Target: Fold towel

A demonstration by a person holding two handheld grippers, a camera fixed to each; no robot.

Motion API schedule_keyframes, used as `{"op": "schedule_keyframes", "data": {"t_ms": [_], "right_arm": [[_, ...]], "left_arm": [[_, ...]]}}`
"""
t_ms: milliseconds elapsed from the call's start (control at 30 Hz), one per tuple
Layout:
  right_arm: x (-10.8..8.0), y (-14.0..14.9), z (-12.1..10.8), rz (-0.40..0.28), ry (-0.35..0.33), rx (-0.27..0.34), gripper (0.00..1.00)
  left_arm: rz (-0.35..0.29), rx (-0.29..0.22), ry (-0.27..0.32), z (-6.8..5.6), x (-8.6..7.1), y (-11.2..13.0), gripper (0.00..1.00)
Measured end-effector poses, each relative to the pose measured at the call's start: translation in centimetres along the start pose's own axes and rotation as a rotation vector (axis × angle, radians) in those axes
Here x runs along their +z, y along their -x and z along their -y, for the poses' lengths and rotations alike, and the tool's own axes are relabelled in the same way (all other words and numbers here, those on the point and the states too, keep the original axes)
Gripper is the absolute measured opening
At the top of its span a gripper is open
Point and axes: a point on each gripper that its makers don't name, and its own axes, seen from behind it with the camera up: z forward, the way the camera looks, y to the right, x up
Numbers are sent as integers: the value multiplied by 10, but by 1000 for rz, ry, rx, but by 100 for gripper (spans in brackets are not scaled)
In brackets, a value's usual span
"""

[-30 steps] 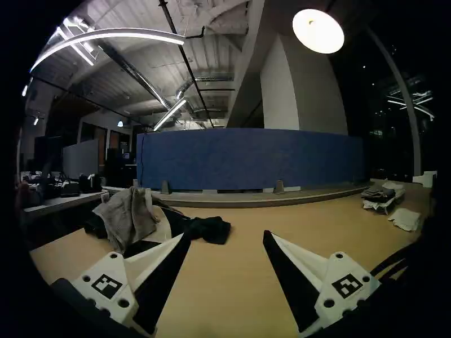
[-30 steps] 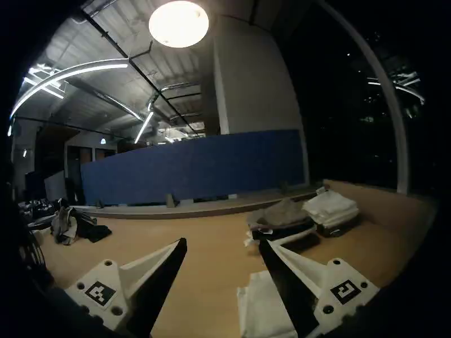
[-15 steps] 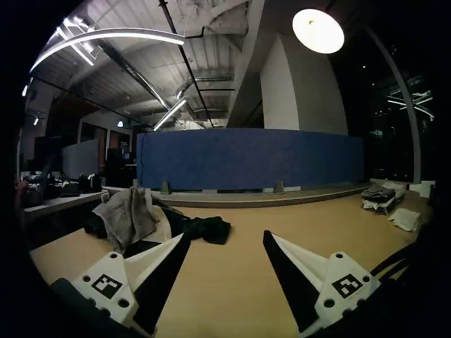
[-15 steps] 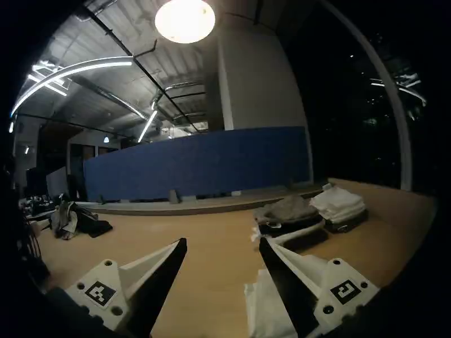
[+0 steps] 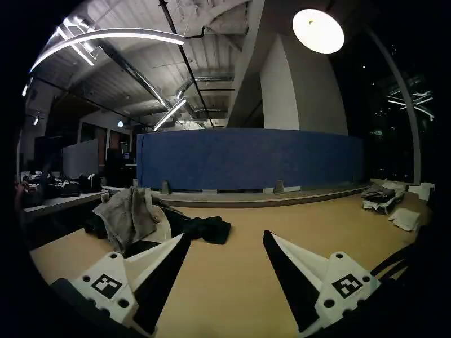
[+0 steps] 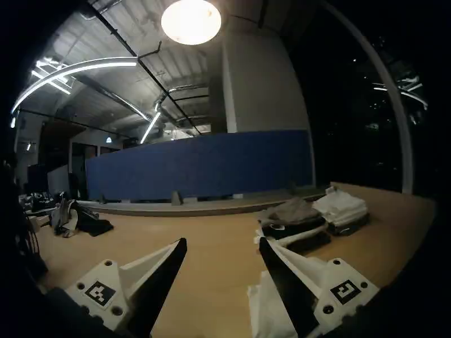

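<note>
Two claws hang open, empty, over the desk (image 5: 237, 281).
Beside the right claw (image 6: 222, 239) lies a white towel (image 6: 257, 310), flat on the wood; ahead of the left claw (image 5: 225, 234) sits a crumpled heap (image 5: 132, 217) of cloth.

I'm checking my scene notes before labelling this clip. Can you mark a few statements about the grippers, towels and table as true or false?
1. The left gripper and right gripper are both open. True.
2. A crumpled towel pile lies on the table ahead of the left gripper. True.
3. The partition behind the table is red. False: it is blue.
4. The right gripper grips the white towel. False: the towel lies on the table by one finger, ungripped.
5. The folded stacks sit on the floor. False: they sit on the table.
</note>
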Motion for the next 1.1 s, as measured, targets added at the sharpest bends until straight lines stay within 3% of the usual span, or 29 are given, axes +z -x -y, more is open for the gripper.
{"op": "schedule_keyframes", "data": {"t_ms": [400, 867, 1100], "right_arm": [[4, 1, -1, 2, 10, -6, 100], [1, 6, 7, -18, 28, -91, 100], [1, 5, 7, -15, 31, -91, 100]], "left_arm": [[0, 0, 0, 0, 0, 0, 96], [0, 0, 0, 0, 0, 0, 96], [0, 0, 0, 0, 0, 0, 96]]}}
